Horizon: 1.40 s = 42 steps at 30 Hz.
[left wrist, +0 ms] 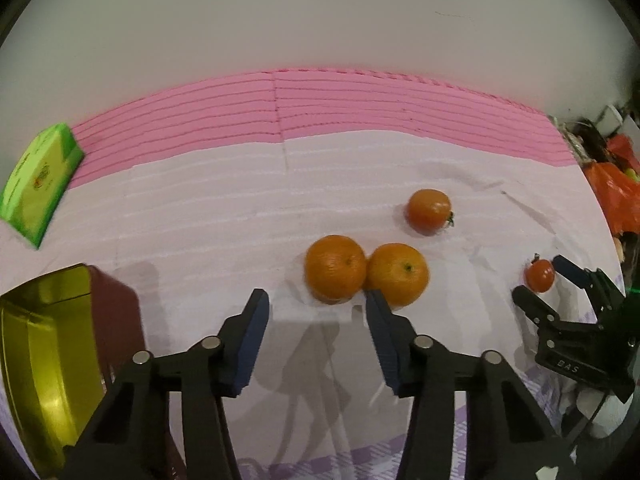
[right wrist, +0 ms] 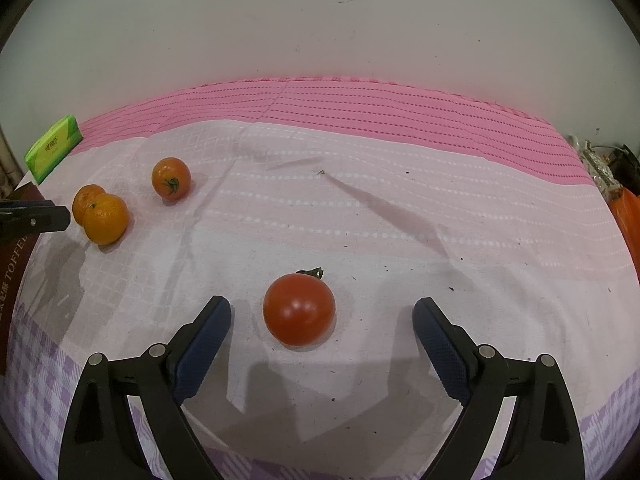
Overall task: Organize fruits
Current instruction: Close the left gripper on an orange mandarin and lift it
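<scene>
Step in hand, as I judged it: gather like with like, tomatoes together, oranges together. My right claw stood wide, nothing held, straddling the near tomato with clear gaps to both pads. To do it well I needed to lower and centre on the tomato's widest part, then close softly (ripe skin bruises, round fruit rolls out of a skewed pinch). My left claw stood part open and empty, hovering just short of the two oranges, which touched each other; its right pad overlapped the nearer orange's edge in view, contact I couldn't tell. The far tomato lay near the oranges on the tabletop. The open tin sat at my left.
</scene>
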Available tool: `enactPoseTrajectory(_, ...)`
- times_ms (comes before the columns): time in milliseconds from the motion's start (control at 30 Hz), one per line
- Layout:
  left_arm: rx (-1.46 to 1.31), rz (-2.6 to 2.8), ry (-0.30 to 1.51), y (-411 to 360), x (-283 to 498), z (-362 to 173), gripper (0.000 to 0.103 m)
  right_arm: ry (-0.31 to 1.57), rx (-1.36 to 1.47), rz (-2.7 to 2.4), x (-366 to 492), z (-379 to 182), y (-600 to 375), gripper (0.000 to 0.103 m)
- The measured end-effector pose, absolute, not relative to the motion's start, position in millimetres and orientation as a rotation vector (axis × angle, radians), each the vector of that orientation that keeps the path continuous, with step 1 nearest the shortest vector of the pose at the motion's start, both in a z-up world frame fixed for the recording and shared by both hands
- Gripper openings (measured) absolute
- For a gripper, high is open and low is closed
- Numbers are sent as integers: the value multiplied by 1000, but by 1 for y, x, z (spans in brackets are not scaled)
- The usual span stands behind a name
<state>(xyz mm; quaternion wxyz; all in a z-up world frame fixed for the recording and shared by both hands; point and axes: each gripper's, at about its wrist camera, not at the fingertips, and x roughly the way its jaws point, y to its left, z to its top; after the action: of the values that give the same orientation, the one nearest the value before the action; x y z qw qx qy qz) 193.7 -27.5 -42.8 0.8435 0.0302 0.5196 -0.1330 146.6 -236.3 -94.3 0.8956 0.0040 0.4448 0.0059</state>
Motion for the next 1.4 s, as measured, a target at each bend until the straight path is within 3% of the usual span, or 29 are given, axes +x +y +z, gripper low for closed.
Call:
enactPoseTrajectory(100,60,-306,1108,-32,197,-45,37,922,9,11,146,-94,-237,93)
enactPoseTrajectory(700,94,-301,1101,-43,214,-60,33,922,10,10,147,-95,-238,95)
enactPoseTrajectory(1400,55,-250,1131,-22,157,-37,32,923,9,12,148,-96,-237,96)
